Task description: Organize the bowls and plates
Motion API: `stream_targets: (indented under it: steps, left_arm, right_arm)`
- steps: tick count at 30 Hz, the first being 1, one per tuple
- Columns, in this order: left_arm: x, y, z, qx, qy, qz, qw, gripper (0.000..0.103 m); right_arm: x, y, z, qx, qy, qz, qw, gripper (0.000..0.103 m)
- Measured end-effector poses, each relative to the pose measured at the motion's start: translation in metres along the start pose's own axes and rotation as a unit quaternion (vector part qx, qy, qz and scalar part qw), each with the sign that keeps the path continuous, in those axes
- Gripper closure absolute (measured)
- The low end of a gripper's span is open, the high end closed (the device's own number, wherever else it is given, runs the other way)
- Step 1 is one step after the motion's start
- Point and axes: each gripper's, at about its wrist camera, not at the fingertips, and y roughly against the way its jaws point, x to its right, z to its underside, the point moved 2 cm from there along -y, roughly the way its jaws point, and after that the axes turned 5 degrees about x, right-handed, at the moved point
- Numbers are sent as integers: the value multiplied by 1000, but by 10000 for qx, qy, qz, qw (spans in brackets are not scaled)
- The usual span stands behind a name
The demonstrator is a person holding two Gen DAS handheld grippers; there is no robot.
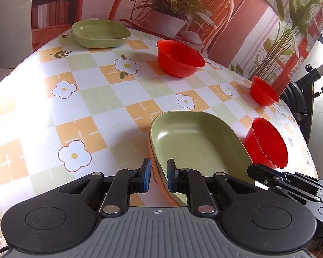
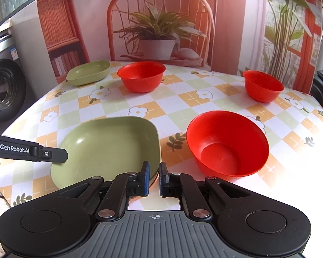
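Left claw [image 1: 158,175] straddles the near rim of the closer green plate [image 1: 196,148], one blue pad outside the wall and one inside, with a small gap visible on each side, so I judge it narrow but not yet clamped on the rim. Right claw [image 2: 154,179] sits just behind the same plate's right-hand corner, pads close together with nothing between them, and I read it as nearly closed and empty. I note that the closer green plate appears to rest on an orange-toned piece whose edge shows beneath its near rim; whether that is a second plate I cannot tell. To do this step well I would seat the inner pad flat on the wall, close firmly, and lift level so the plate does not tip out of a one-edge grip. I would keep the right claw clear of the nearest red bowl [image 2: 227,143], which stands just to its right. Ahead of both claws on the tabletop [image 2: 178,101] stand a far green plate [image 2: 89,73] at the far left, a second red bowl [image 2: 142,76] beside it, and a third red bowl [image 2: 262,86] at the far right. Every plate and bowl in view is empty, and all stand well apart, none yet stacked.
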Motion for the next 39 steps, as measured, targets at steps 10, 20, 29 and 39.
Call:
stream_targets:
  steps: [10, 20, 29, 39]
  left_arm:
    - [0, -6, 2, -87, 18, 24, 10000, 88]
    - [-1, -7, 4, -91, 43, 15, 9999, 85]
    - [1, -5, 1, -79, -61, -30, 9999, 83]
    - [-6, 33, -60, 625, -407, 378, 9965, 63]
  right_arm:
    - [2, -5, 4, -62, -5, 8, 10000, 96]
    - [2, -6, 4, -69, -21, 2, 10000, 96]
    - [5, -6, 3, -84, -225, -60, 9997, 95]
    - [22, 14, -41, 224, -965, -48, 9951, 92]
